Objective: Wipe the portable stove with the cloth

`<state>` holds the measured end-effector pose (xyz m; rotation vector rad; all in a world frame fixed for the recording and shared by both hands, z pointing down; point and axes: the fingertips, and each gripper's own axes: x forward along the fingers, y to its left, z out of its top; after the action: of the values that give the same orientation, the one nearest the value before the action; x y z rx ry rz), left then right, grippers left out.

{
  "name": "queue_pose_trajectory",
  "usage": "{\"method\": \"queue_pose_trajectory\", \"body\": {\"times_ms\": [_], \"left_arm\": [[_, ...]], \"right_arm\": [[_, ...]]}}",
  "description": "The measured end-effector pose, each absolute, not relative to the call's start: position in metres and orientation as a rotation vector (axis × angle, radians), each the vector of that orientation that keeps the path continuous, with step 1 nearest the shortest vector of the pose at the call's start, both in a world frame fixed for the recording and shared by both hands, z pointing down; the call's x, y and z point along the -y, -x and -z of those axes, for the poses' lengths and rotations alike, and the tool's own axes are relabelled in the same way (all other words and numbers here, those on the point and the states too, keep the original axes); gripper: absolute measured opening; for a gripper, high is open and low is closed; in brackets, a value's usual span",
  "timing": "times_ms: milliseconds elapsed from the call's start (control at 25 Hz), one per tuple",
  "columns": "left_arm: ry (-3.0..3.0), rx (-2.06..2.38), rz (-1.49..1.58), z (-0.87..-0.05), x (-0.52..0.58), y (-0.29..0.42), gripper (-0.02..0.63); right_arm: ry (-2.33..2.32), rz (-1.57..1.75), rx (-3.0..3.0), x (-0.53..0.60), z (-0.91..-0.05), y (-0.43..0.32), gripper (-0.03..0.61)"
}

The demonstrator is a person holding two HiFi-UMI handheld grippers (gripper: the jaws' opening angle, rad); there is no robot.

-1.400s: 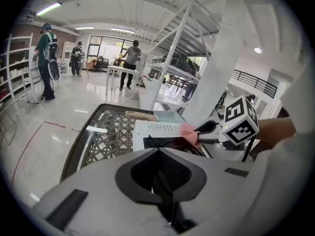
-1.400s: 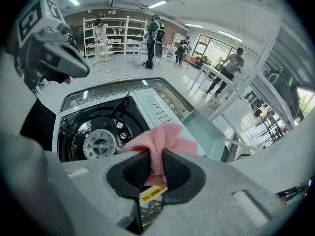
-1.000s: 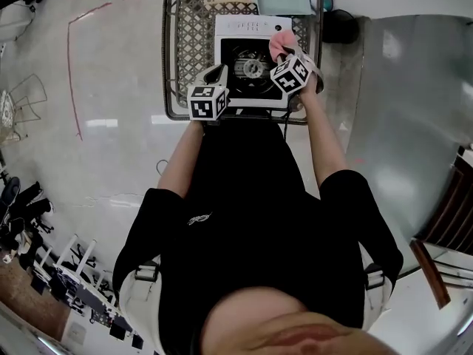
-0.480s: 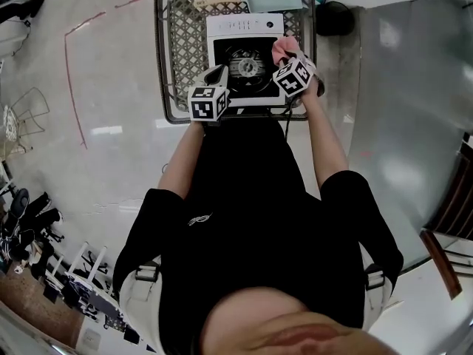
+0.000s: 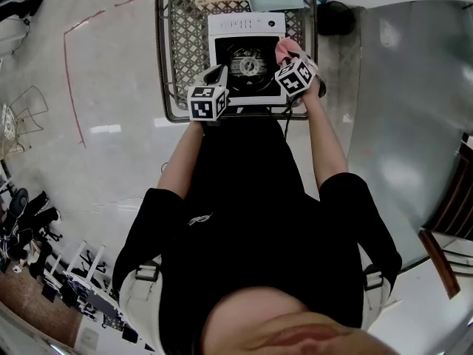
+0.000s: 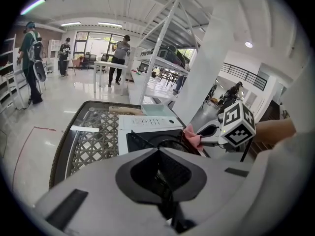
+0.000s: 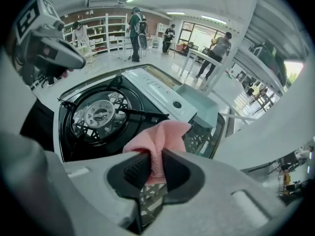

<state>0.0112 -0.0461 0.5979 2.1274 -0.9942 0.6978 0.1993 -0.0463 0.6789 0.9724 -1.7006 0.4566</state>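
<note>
Since a second back, my right tool (image 7: 156,161) had slid to the stove's (image 5: 247,24) right edge, clenched on the pink cloth (image 7: 160,136). Left tool (image 6: 160,154), clenched, sat at its near-left corner. Bare tabletop (image 5: 188,35) lay to the left.

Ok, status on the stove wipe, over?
Right gripper shut on pink cloth, over portable stove's right side. Left gripper shut, empty, at stove's near-left corner. Nothing in the way.

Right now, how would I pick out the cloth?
Find the lattice-topped table with the white portable stove on it. At the stove's right edge, the right hand-held gripper, jaws just tightened, pinches the cloth: the only pink, crumpled thing there.
</note>
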Motion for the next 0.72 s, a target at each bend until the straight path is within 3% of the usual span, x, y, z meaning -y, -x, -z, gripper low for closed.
{"method": "queue_pose_trajectory", "body": {"times_ms": [320, 720], "left_arm": [[-2.073, 1.057, -0.642, -0.603, 0.057, 0.016, 0.0], [-2.009, 1.079, -0.58, -0.619, 0.072, 0.037, 0.0]], "right_arm": [[-1.043, -0.516, 1.688, 0.051, -0.665, -0.2, 0.051], [-1.074, -0.364, 1.85, 0.114, -0.584, -0.155, 0.051]]}}
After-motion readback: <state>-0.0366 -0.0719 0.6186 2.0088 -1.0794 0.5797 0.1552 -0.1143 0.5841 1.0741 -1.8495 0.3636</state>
